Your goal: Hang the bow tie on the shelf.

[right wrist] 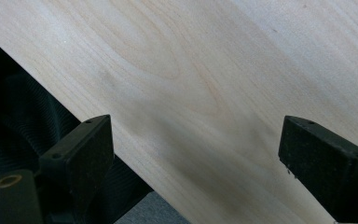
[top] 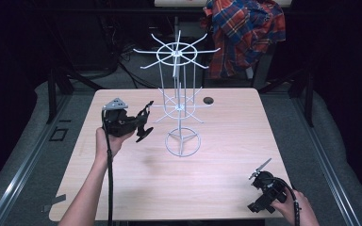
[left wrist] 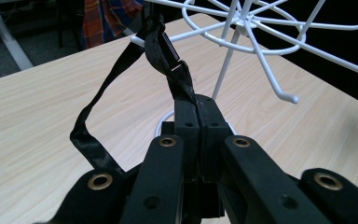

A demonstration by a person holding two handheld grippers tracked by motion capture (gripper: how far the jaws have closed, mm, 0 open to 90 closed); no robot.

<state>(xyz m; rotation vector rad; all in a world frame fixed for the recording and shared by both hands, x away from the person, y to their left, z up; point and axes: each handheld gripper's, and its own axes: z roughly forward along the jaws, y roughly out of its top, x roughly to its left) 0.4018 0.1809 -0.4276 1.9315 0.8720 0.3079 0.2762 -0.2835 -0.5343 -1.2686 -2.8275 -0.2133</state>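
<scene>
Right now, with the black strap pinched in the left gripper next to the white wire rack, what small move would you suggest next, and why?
Probably ease the left gripper slightly toward the white wire rack and lift, so the black strap loop slips over a hooked arm tip. The gripper is shut on the strap, whose loop already hangs beside the lower arms. The right gripper stands open over the table, apart from the work.

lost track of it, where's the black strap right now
The black strap is pinched in the left gripper, left of the white wire rack, looped over one rack arm.
</scene>
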